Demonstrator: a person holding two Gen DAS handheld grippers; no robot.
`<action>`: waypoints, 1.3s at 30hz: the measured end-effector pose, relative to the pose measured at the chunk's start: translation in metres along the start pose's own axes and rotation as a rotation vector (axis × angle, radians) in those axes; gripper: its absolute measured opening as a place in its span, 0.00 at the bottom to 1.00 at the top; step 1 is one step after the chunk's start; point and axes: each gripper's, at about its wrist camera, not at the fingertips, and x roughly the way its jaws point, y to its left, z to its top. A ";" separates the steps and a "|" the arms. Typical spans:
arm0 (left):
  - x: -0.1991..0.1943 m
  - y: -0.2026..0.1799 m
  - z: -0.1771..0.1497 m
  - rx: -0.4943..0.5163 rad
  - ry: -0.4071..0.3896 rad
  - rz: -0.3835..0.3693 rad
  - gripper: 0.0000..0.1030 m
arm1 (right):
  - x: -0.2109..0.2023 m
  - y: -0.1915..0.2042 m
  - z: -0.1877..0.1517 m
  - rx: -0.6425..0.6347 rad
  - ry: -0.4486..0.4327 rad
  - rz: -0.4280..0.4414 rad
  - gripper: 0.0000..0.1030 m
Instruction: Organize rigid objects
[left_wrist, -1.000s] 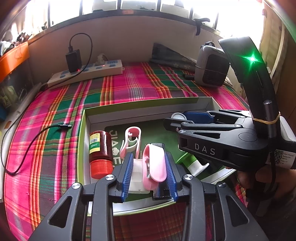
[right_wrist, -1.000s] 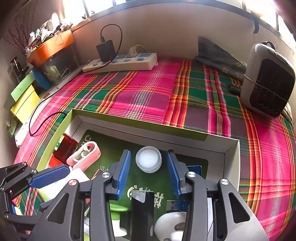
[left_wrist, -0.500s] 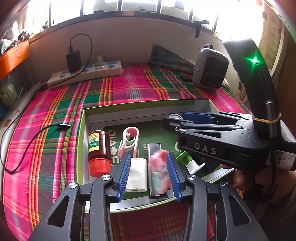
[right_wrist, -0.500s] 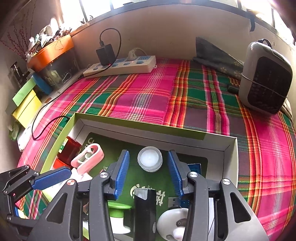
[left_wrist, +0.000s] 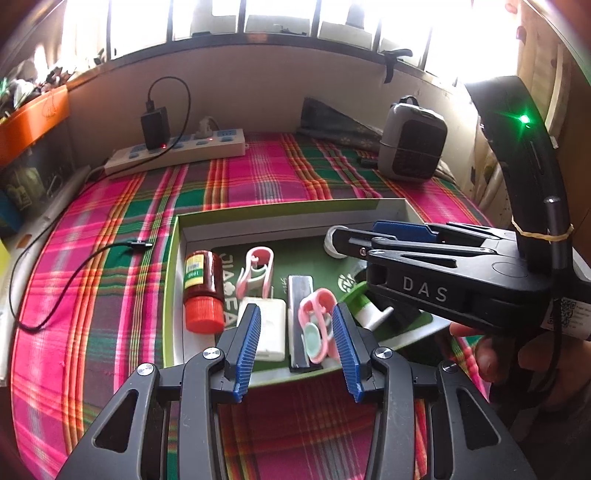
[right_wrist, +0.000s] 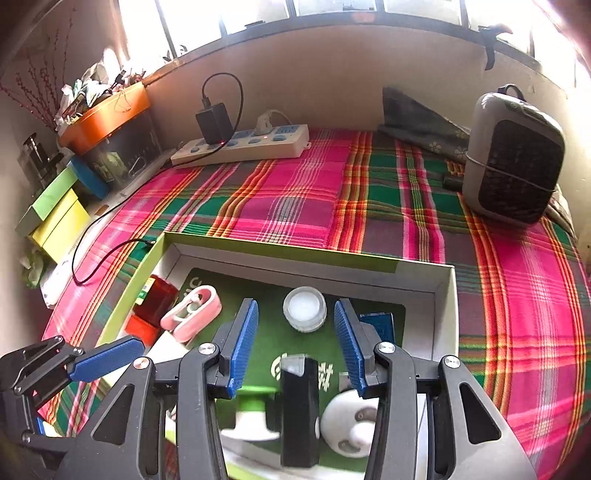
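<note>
1. Step: L gripper has just been opening; jaws wide, pink clip lies loose between them on the black bar, near edge of the box. Drop looks done.
2. R gripper has just been opening too; jaws wide, white jar beyond the tips, untouched.
3. Next: prob. lift L clear, find the next item.
4. Pose: both tilt down into the box, R crossing far of L.
</note>
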 end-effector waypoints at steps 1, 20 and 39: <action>-0.004 -0.002 -0.002 0.006 -0.006 0.022 0.39 | -0.003 0.001 -0.002 0.000 -0.002 -0.002 0.43; -0.037 -0.005 -0.052 -0.037 0.018 0.086 0.39 | -0.066 0.028 -0.066 -0.038 -0.028 -0.074 0.43; -0.026 0.001 -0.083 -0.080 0.081 0.128 0.40 | -0.062 0.023 -0.122 -0.012 0.065 -0.172 0.43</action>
